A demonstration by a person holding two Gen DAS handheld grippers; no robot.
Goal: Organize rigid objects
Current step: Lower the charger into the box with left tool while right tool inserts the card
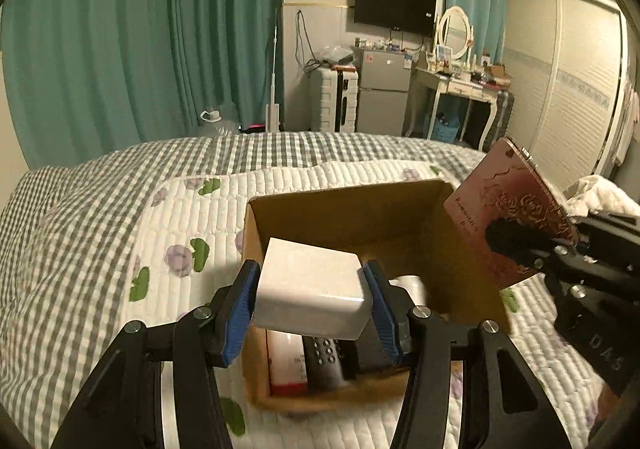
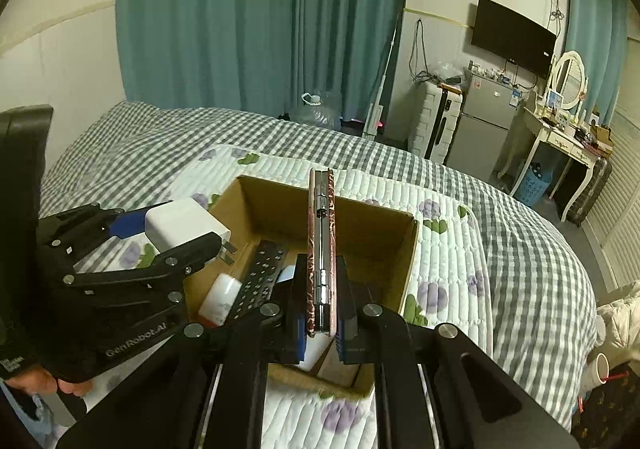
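My left gripper (image 1: 311, 291) is shut on a white charger block (image 1: 312, 289) and holds it over the near left part of an open cardboard box (image 1: 352, 205) on the bed. The charger also shows in the right wrist view (image 2: 182, 227), with its prongs pointing over the box (image 2: 372, 233). My right gripper (image 2: 320, 313) is shut on a thin pink patterned case (image 2: 320, 249), held on edge above the box. In the left wrist view the case (image 1: 508, 217) hangs tilted over the box's right wall. Inside the box lie a black remote (image 2: 260, 273), a white-and-red tube (image 2: 220, 299) and other items.
The box sits on a white quilted floral pad (image 1: 180, 233) over a grey checked bedspread (image 2: 520, 233). Beyond the bed stand teal curtains, a water jug (image 2: 320, 109), a small fridge (image 2: 480, 121), a vanity table (image 2: 568, 141) and a wardrobe.
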